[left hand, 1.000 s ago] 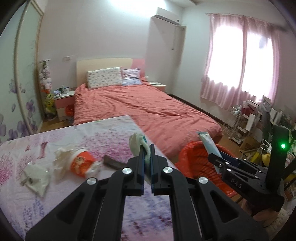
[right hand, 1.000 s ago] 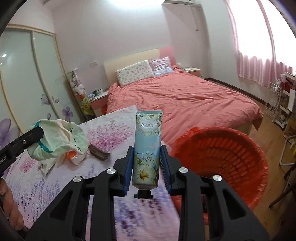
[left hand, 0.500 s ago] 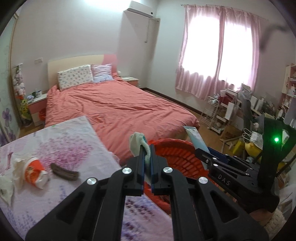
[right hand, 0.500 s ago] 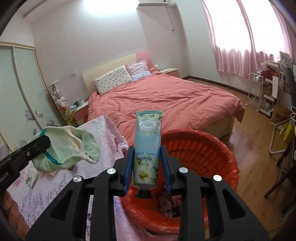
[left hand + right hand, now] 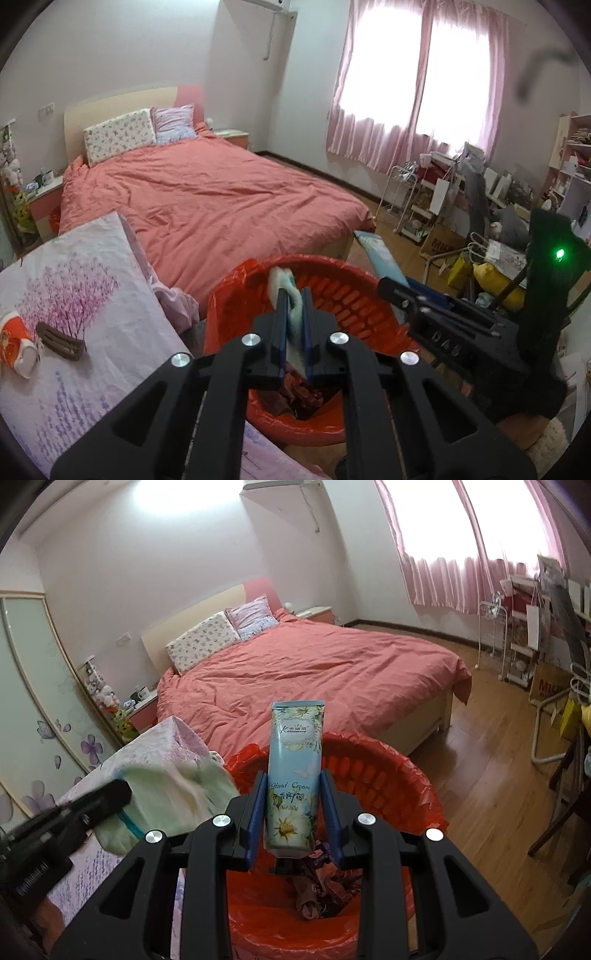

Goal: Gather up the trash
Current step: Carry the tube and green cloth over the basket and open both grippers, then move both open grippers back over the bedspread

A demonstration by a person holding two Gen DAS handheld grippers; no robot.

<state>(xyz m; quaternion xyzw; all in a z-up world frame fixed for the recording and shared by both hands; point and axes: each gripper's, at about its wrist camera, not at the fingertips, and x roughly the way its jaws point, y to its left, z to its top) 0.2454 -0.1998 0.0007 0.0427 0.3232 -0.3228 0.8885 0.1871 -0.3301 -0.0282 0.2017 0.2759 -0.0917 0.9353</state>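
- Right wrist view: a pale blue floral hand cream tube [image 5: 294, 775] is clamped upright by the right gripper [image 5: 294, 812], above the red plastic-lined basket [image 5: 424, 786].
- Left wrist view: a crumpled pale green cloth [image 5: 288, 291] is pinched by the left gripper [image 5: 294, 325], over the basket's near rim; snagging there is judged possible on release.

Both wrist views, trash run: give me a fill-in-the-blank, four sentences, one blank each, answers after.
1. The right gripper is clamped on a tube labelled Hand ____.
2. The left gripper holds a pale green cloth above the ____ trash bin.
3. The bed behind the bin has a ____ cover.
4. On the flowered tablecloth, a brown comb lies beside a tipped paper ____.

Missing words: Cream; red; pink; cup
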